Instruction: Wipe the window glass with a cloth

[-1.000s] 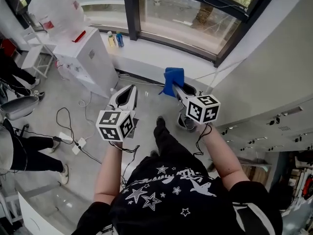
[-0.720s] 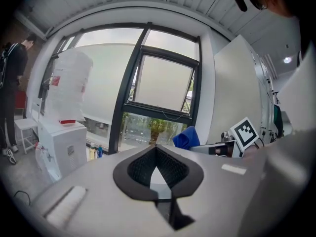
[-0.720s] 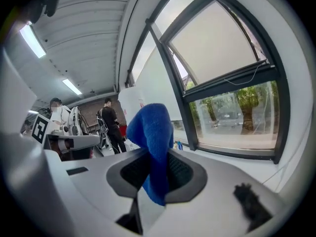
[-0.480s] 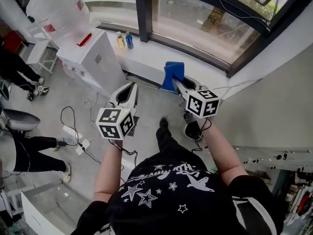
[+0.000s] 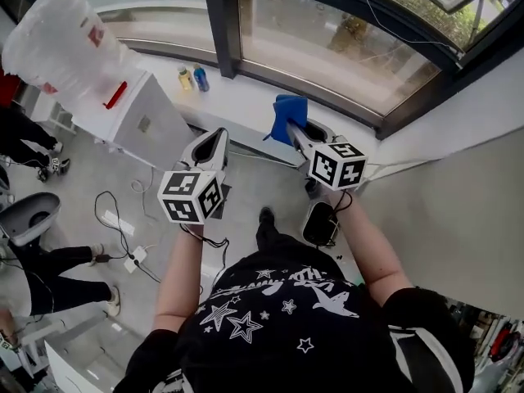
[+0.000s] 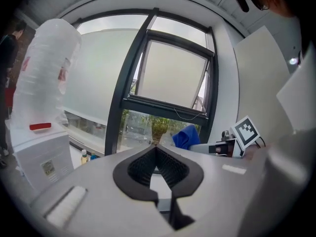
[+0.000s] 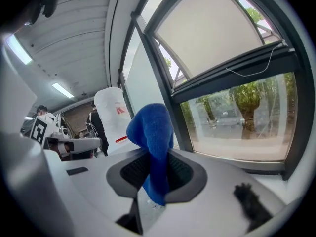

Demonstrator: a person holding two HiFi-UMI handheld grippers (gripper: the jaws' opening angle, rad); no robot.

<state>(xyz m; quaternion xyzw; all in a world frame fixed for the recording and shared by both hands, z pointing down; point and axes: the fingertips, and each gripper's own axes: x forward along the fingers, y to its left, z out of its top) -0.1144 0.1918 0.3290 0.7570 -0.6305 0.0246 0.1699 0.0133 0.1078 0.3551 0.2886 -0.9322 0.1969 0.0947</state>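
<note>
R claw (image 5: 293, 132) tight on blue cloth (image 5: 289, 115) below window glass (image 5: 327, 47); L claw (image 5: 219, 133) tips together, empty; water jug (image 5: 61, 39) red print unreadable.

Seen from the head view, the grey floor (image 5: 82, 170) fills the lower half. At ten o'clock a white dispenser (image 5: 135, 117) stands on it, with a clear jug (image 5: 61, 43) on top. At eight o'clock black cables (image 5: 110, 211) loop across the floor to a white power strip (image 5: 133, 256). Near the centre, the person's dark shoe (image 5: 266, 217) is planted on the floor, and a dark rounded object (image 5: 319, 223), which cannot be identified, lies just beside it at three o'clock. A white ledge (image 5: 237, 97) runs under the window (image 5: 327, 39) from eleven to one o'clock. It carries two small bottles side by side, one yellow (image 5: 186, 78) and one blue (image 5: 201, 79).
</note>
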